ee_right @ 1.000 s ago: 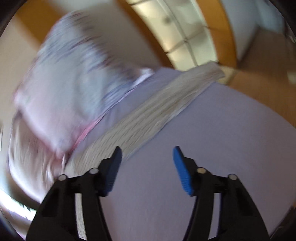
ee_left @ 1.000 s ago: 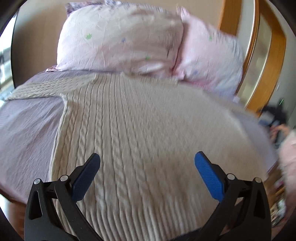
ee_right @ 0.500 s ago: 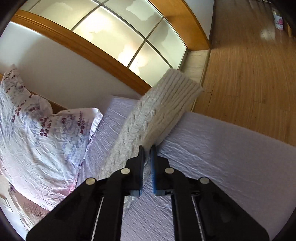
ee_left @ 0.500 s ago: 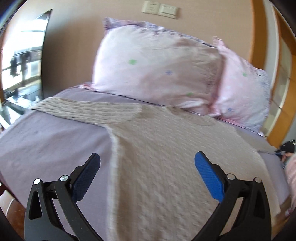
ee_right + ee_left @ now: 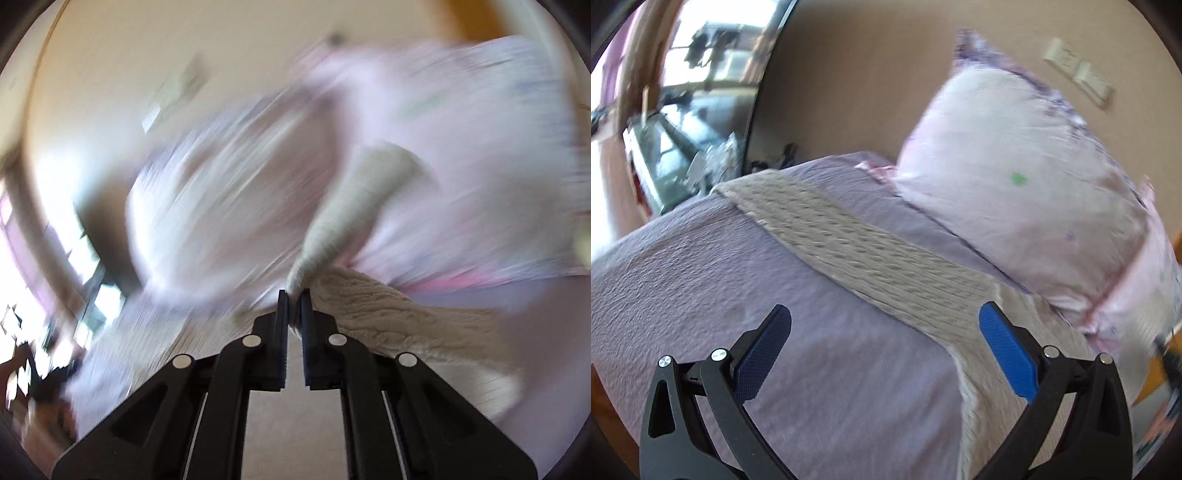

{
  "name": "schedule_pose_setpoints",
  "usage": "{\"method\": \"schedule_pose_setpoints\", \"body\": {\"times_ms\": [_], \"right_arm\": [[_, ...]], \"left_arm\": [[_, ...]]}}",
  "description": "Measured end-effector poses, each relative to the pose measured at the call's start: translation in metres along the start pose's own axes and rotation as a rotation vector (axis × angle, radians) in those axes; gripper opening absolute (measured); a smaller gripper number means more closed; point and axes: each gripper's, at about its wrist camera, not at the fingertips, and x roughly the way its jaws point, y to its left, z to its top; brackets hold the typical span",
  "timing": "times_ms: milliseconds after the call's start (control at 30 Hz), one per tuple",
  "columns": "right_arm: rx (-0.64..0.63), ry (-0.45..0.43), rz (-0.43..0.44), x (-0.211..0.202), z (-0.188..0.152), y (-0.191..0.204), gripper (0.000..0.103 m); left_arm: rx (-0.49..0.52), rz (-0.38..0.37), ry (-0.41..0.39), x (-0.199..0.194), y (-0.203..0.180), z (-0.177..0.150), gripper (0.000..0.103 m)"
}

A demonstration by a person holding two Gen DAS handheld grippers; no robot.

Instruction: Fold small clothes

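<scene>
A beige cable-knit sweater [image 5: 871, 254] lies spread on a lilac bed; its left sleeve stretches toward the bed's far left corner. My left gripper [image 5: 884, 332] is open and empty, hovering above the sheet just before that sleeve. My right gripper [image 5: 294, 295] is shut on the sweater's other sleeve [image 5: 354, 206], which is lifted off the bed and stands up past the jaws. The right wrist view is heavily blurred.
Two pink-white pillows [image 5: 1015, 184] stand against the beige headboard wall, also in the right wrist view [image 5: 461, 122]. The lilac sheet [image 5: 701, 280] covers the bed. A window and clutter [image 5: 683, 110] lie beyond the bed's left edge.
My right gripper closed on the right sleeve and has lifted and swung it toward the pillows. My left gripper, still open, has turned left from the sweater's body to the left sleeve.
</scene>
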Motion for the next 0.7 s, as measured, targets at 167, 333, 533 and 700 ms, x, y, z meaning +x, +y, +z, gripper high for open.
{"method": "schedule_pose_setpoints", "body": {"times_ms": [167, 333, 533, 700], "right_arm": [[-0.106, 0.275, 0.103, 0.068, -0.046, 0.059, 0.039], [0.005, 0.149, 0.098, 0.030, -0.039, 0.024, 0.073], [0.096, 0.138, 0.051, -0.004, -0.068, -0.003, 0.076], [0.137, 0.142, 0.044, -0.014, -0.079, -0.024, 0.076]], "left_arm": [[-0.154, 0.034, 0.085, 0.034, 0.041, 0.019, 0.078], [-0.275, 0.018, 0.066, 0.052, 0.074, 0.036, 0.067], [-0.457, -0.024, 0.047, 0.083, 0.118, 0.068, 0.036], [-0.443, 0.080, 0.052, 0.093, 0.131, 0.095, 0.015]]}}
